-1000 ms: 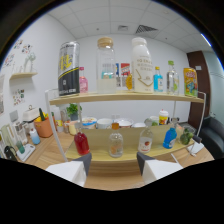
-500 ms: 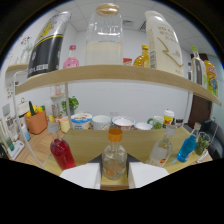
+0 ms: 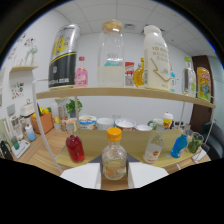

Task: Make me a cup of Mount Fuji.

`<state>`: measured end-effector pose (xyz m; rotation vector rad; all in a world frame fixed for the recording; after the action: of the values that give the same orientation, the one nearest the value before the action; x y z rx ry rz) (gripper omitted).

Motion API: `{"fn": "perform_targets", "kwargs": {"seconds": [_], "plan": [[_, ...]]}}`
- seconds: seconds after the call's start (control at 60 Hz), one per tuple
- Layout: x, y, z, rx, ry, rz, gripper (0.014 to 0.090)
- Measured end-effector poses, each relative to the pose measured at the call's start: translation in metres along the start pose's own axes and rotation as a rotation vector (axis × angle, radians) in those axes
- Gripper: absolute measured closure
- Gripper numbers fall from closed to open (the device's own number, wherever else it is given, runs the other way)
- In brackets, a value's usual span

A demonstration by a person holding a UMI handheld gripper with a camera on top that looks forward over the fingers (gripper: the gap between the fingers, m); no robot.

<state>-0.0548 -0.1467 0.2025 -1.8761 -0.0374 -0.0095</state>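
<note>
Stage: early, nothing poured or mixed yet | gripper (image 3: 114, 176): open, not pressing | clear bottle with orange cap (image 3: 114, 159): on lower shelf (image 3: 165, 159), standing between the fingers; red bottle (image 3: 75, 148) beside it | left: grasp, all mixing

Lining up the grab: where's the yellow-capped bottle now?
Gripper view: yellow-capped bottle stands between the open gripper fingers, red bottle on one side, white bottle on the other.

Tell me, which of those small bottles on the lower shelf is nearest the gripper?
The clear orange-capped bottle, standing between the open fingers; the red bottle, white bottle and blue bottle stand farther out.
</note>
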Motion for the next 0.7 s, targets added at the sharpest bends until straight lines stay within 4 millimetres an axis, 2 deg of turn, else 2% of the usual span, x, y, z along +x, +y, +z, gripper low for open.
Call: {"fn": "perform_targets", "kwargs": {"seconds": [0.183,0.35,0.467,0.7], "plan": [[-0.008,0.039,-0.030,-0.019,-0.017,0.050,0.0693],[-0.014,0.079,-0.042,-0.069,-0.045,0.217,0.0693],[-0.018,0.090,-0.043,-0.083,-0.089,0.466,0.0693],[-0.014,0.092,-0.039,-0.069,-0.184,1.062,0.0693]]}}
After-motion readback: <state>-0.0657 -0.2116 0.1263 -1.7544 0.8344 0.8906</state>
